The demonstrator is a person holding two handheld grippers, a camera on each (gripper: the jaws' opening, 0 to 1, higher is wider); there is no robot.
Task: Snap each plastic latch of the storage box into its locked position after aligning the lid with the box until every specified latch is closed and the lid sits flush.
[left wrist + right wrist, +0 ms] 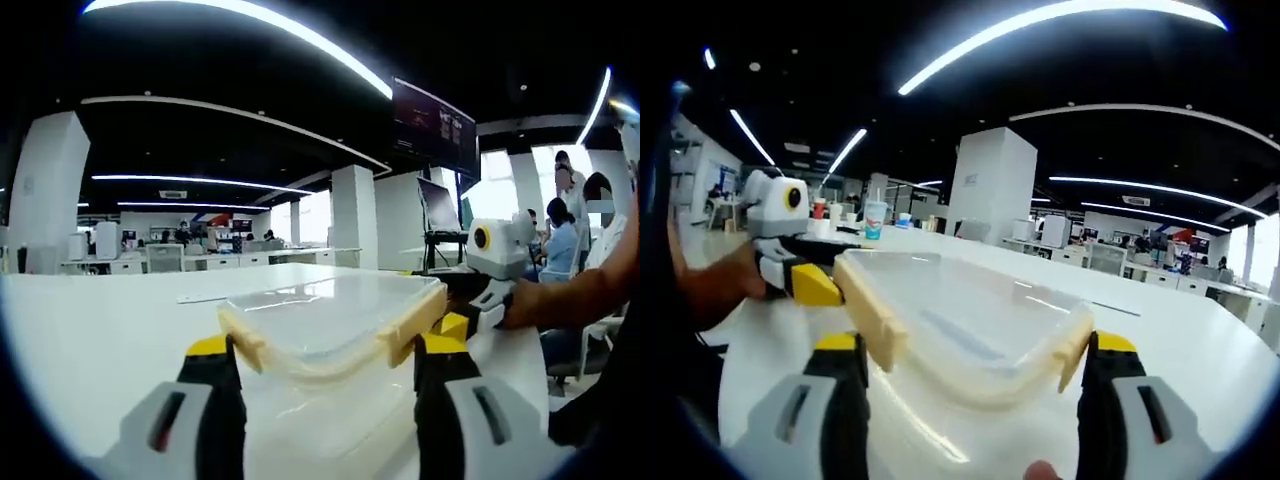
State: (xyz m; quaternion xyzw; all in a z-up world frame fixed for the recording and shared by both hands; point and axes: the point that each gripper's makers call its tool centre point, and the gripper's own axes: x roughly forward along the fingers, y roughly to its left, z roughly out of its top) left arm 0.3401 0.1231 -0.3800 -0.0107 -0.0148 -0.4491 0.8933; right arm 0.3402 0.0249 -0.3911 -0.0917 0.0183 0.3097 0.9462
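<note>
A clear storage box (330,420) stands on the white table (100,340), with its clear lid (330,315) lying on top. The cream latches (245,345) stick outward. One lid corner reaches between the wide-apart jaws of my open left gripper (328,350), which stand close beside two latches. The right gripper (470,315), held by a hand (570,290), has its yellow tip at the far end of the right-hand latch (410,325). In the right gripper view, another corner of the lid (970,320) lies between the jaws of my open right gripper (975,350). The left gripper (810,280) touches the long latch (868,310).
Several people (565,235) sit past the table's right side, near a monitor on a stand (440,210). Cups (875,215) stand at the table's far end in the right gripper view. A thin flat strip (200,298) lies on the table behind the box.
</note>
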